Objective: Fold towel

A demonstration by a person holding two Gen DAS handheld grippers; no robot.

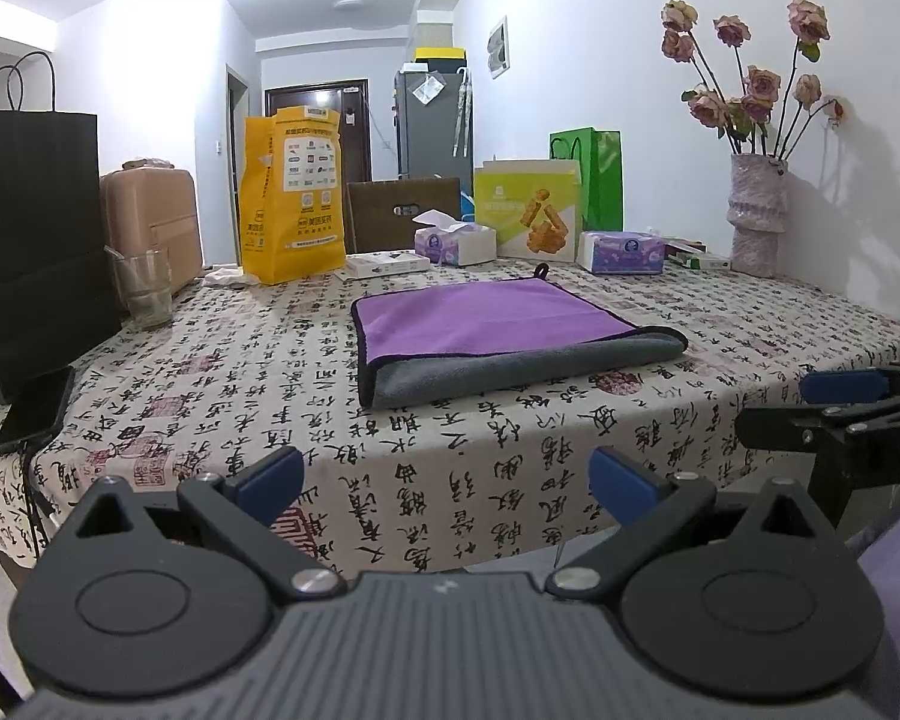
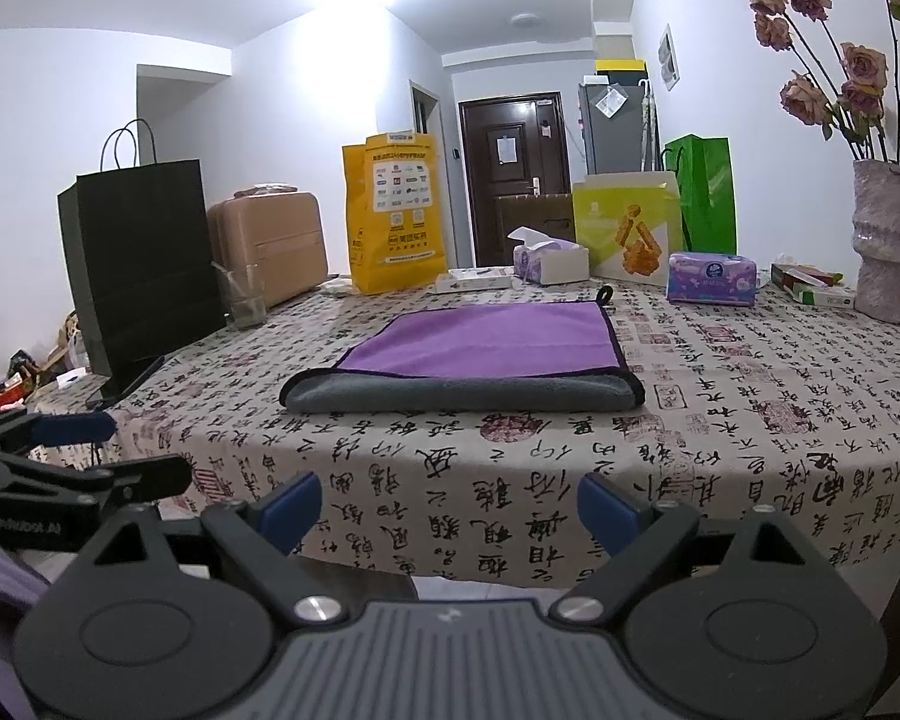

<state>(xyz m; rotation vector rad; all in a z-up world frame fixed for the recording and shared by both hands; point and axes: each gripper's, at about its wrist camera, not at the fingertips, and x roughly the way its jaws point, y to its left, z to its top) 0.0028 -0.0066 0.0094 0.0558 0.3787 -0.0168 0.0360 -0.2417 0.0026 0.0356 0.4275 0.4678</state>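
The table (image 1: 210, 384) bears the towel (image 1: 498, 330), folded once, lying flat mid-table, purple over grey. The left gripper (image 1: 447, 477) and right gripper (image 2: 450, 501) hover off the near edge, jaws spread, empty.

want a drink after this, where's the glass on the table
The empty glass stands at the table's far left, between the black paper bag and the yellow bag, well left of the towel.

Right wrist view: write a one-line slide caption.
Open right tongs hover short of the table edge, facing a purple-and-grey towel folded flat on the calligraphy tablecloth.
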